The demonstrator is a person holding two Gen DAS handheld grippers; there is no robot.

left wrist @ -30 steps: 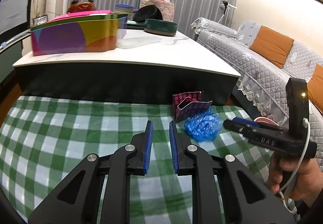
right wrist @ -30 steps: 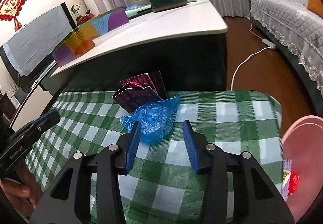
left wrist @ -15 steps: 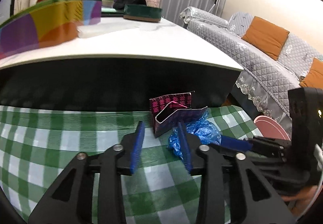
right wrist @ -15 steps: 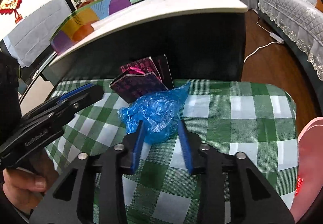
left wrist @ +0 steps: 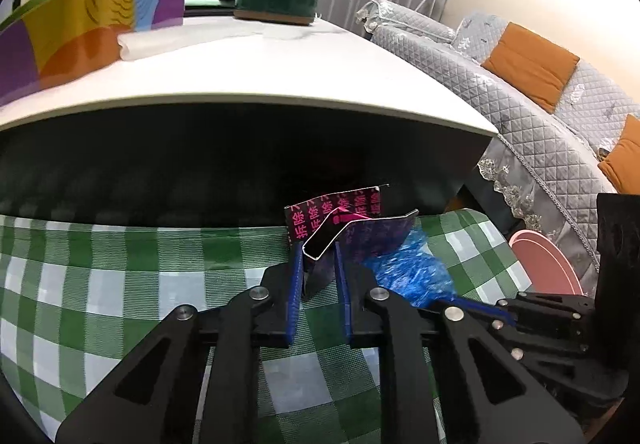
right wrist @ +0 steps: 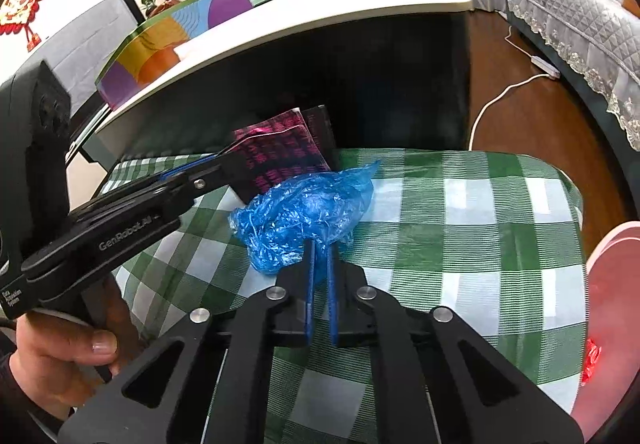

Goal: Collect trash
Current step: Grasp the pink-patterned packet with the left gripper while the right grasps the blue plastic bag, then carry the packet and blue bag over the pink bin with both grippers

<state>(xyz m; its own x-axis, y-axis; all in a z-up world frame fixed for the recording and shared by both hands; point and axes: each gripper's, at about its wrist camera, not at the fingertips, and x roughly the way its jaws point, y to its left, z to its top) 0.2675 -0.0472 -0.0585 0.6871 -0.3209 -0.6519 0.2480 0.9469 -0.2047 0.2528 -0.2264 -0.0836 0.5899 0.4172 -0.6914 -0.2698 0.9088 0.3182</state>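
A crumpled blue plastic bag (right wrist: 304,212) lies on the green checked cloth (right wrist: 460,212). My right gripper (right wrist: 319,248) is shut on the bag's near edge. A torn dark carton with pink print (left wrist: 340,228) stands just behind the bag, by the table's dark side; it also shows in the right wrist view (right wrist: 280,160). My left gripper (left wrist: 316,264) has its jaws around the carton's near corner, still a little apart from it. The bag shows to its right (left wrist: 408,272). The left gripper also shows in the right wrist view (right wrist: 224,164).
A white table (left wrist: 260,76) overhangs behind, carrying a colourful box (left wrist: 80,32) and a green round tin (left wrist: 276,4). A pink bin (right wrist: 612,308) stands at the right edge of the cloth. A grey sofa (left wrist: 540,84) is at the far right.
Both grippers moved forward. The right gripper closed on the blue bag. The left gripper moved right, reached the carton and narrowed around its corner.
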